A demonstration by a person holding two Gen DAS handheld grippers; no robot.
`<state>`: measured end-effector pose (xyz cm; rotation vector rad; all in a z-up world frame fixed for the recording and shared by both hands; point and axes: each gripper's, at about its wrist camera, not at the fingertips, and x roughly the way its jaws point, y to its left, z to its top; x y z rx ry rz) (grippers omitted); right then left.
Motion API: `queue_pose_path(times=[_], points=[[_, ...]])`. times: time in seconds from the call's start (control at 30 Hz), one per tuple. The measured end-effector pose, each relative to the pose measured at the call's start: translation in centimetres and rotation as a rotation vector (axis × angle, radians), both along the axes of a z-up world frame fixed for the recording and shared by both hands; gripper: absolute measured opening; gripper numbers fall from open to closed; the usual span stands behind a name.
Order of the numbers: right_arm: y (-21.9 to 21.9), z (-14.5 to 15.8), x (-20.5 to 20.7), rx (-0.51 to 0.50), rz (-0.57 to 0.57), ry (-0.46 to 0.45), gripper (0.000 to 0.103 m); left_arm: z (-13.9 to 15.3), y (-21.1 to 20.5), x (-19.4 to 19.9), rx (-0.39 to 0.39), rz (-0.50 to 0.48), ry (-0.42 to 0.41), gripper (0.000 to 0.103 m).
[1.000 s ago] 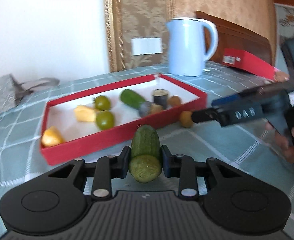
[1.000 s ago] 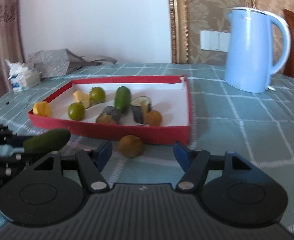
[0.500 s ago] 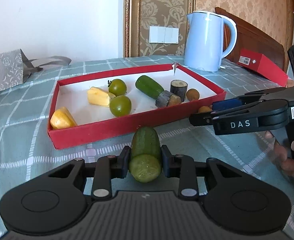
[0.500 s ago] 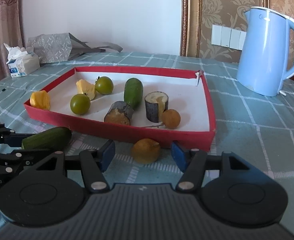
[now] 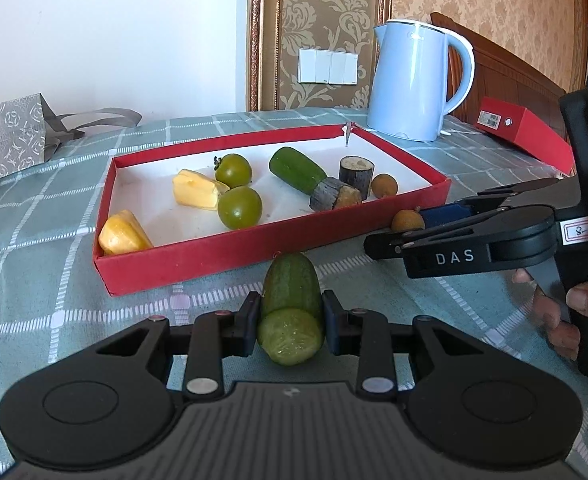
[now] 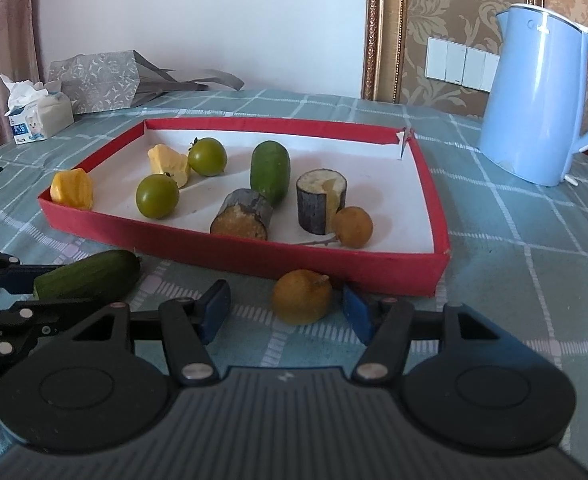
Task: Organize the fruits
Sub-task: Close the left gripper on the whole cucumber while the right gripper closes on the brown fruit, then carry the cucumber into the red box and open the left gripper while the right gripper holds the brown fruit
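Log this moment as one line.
left gripper: shut on cucumber piece | right gripper: open around loose longan | red tray: other fruit inside

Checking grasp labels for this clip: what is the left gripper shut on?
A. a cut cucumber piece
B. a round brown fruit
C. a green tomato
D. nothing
A: the left gripper has both pads pressed against the cucumber piece, cut end facing the camera.

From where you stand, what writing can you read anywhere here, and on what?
"DAS": on the side of the right gripper.
Handwritten tag behind it: looks like "8-8", not sure.
"LAI": partial letters on the left gripper, cut off.
Tissue pack print: too small.
Red box sticker: too small.
Kettle logo: too faint.
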<state>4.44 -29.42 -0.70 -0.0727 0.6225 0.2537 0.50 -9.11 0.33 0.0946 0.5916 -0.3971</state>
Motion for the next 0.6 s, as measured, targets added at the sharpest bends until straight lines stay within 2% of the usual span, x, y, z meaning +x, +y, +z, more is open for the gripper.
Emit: queue_pose_path(times=[0.43, 0.53, 0.6], points=[[0.03, -0.06, -0.05, 0.0, -0.009, -0.008, 0.058, -0.07, -0.1, -0.08, -0.005, 0.002, 0.005, 0.031], [-0.07, -0.02, -0.21, -0.008, -0.015, -0.018, 0.038, -0.07, -0.12, -0.09, -0.003, 0.002, 0.003, 0.031], [-0.11, -0.01, -0.21, -0.009, -0.016, -0.02, 0.035, -0.09, -0.16, -0.08, -0.001, 0.001, 0.002, 0.031]])
